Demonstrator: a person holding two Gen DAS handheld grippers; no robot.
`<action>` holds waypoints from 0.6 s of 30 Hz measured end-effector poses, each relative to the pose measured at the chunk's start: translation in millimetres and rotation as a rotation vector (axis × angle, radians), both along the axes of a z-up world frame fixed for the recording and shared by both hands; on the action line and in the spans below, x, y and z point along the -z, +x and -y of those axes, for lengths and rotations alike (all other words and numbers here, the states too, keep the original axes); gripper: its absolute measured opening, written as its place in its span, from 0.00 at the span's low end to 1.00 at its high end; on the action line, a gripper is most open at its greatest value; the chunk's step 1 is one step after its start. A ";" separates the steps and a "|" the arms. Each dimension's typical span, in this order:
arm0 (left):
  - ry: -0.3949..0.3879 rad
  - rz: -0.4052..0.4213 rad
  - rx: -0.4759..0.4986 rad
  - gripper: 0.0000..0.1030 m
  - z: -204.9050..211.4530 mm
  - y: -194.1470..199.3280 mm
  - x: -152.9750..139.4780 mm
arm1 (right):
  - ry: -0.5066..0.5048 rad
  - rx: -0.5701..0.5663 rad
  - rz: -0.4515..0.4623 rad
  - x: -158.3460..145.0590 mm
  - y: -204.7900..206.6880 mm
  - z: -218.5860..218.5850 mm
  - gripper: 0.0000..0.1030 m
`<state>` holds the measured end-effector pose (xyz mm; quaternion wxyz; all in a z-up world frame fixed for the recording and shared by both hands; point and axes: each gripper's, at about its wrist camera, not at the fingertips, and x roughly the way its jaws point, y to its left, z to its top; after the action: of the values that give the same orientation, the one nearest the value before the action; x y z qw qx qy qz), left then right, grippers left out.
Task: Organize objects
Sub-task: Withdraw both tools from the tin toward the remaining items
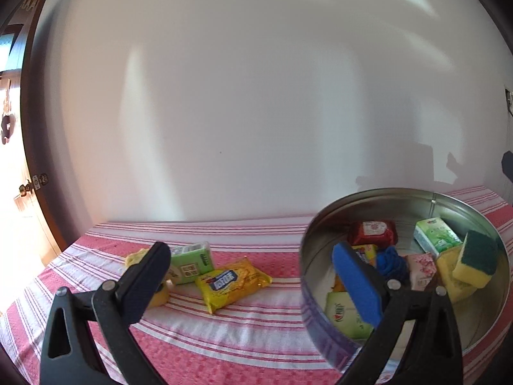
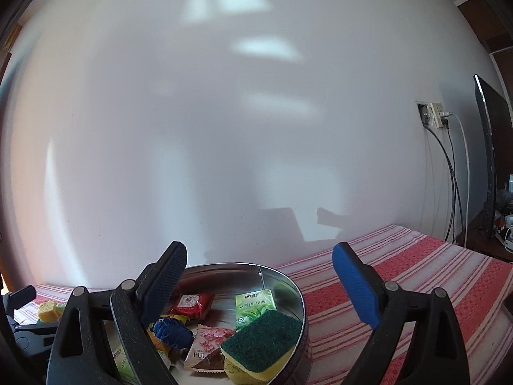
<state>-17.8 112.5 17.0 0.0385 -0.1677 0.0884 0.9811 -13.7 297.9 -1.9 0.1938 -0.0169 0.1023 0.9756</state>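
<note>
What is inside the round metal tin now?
The round metal tin holds a green-topped sponge, green tissue pack, red packet, pink packet and blue cloth. Items beneath are hidden.

The round shiny metal tin [image 1: 416,199] gleams smooth; the red-and-white striped woven cloth [image 1: 256,330] looks coarse and matt. The yellow glossy plastic packet [image 1: 232,280] shines, and the green-topped yellow sponge [image 2: 261,343] looks rough.
</note>
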 end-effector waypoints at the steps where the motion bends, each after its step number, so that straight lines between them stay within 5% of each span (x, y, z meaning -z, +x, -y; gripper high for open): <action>1: -0.006 -0.007 -0.012 0.99 5.9 -1.0 0.6 | 0.009 0.004 -0.001 -0.4 0.2 3.1 0.91; 8: -0.059 -0.051 -0.101 0.99 52.0 -12.2 7.3 | 0.023 -0.027 0.018 -0.4 -6.2 38.3 0.91; 18: -0.002 -0.012 -0.213 0.99 130.9 -33.8 11.1 | 0.022 -0.157 0.077 3.0 -34.8 109.5 0.91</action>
<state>-51.6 -18.4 5.8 -0.0668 -0.1704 0.0712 0.9805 -48.6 188.5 -5.0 0.1207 -0.0603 0.0826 0.9874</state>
